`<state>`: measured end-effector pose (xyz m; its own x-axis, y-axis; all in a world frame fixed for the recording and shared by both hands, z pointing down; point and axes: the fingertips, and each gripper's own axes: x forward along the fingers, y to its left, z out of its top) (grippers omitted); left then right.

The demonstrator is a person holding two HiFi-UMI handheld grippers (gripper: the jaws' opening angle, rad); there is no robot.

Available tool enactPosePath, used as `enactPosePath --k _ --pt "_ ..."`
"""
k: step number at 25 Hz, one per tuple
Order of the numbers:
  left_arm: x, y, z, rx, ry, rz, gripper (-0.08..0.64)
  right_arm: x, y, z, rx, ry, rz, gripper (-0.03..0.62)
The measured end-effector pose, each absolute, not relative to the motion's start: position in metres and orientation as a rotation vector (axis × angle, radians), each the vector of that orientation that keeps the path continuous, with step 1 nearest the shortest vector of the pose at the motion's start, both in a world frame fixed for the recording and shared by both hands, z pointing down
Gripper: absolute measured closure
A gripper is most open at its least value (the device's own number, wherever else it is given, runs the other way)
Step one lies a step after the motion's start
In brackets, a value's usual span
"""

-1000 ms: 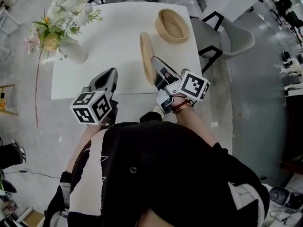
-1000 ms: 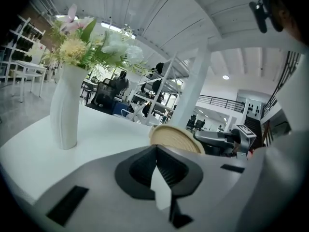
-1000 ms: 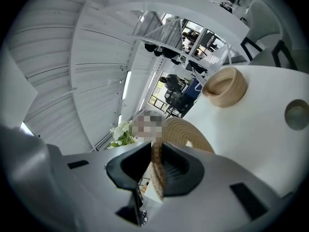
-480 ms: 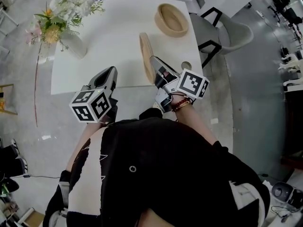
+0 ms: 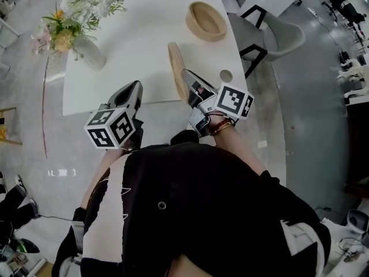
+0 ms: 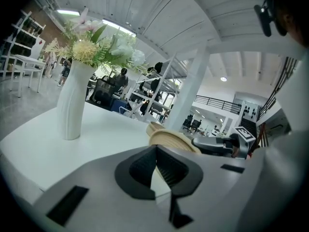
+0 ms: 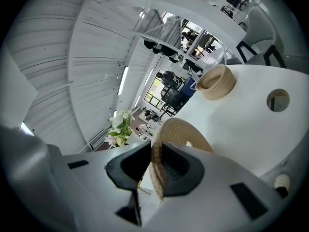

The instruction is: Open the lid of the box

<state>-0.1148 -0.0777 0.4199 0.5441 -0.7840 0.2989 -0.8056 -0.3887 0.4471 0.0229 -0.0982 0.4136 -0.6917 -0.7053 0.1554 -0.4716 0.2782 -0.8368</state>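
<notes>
The round woven box (image 5: 206, 21) stands open at the table's far right, also seen as the box (image 7: 216, 82) in the right gripper view. Its woven lid (image 5: 177, 68) stands on edge over the table's front part, apart from the box. My right gripper (image 5: 187, 81) is shut on the lid's near rim. The rim of the lid (image 7: 176, 134) sits pinched between the pads of the right gripper (image 7: 153, 166). My left gripper (image 5: 131, 91) hovers at the table's front edge, left of the lid, shut with nothing in it. The left gripper (image 6: 155, 170) looks toward the lid (image 6: 171, 140).
A white vase of flowers (image 5: 86, 45) stands at the far left of the white table (image 5: 132, 51). A round cable hole (image 5: 226, 75) lies in the tabletop near the right gripper. A grey chair (image 5: 279, 36) stands to the right of the table.
The right gripper with the lid has drawn slightly back toward the front edge, and the cable hole now shows beside it. The left gripper has stayed put.
</notes>
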Motion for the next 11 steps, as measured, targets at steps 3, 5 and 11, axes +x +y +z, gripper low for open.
enactPosePath --k 3,5,11 --pt "-0.116 -0.076 0.420 2.240 -1.275 0.052 0.549 0.022 -0.095 0.415 -1.093 2.300 -1.375 0.515" --pt "-0.116 -0.076 0.421 2.241 -1.268 0.054 0.549 0.022 -0.094 0.416 -1.098 2.299 -1.377 0.515" --pt "-0.118 -0.069 0.427 2.248 -1.261 0.050 0.549 0.020 -0.088 0.425 -1.130 2.308 -1.381 0.515"
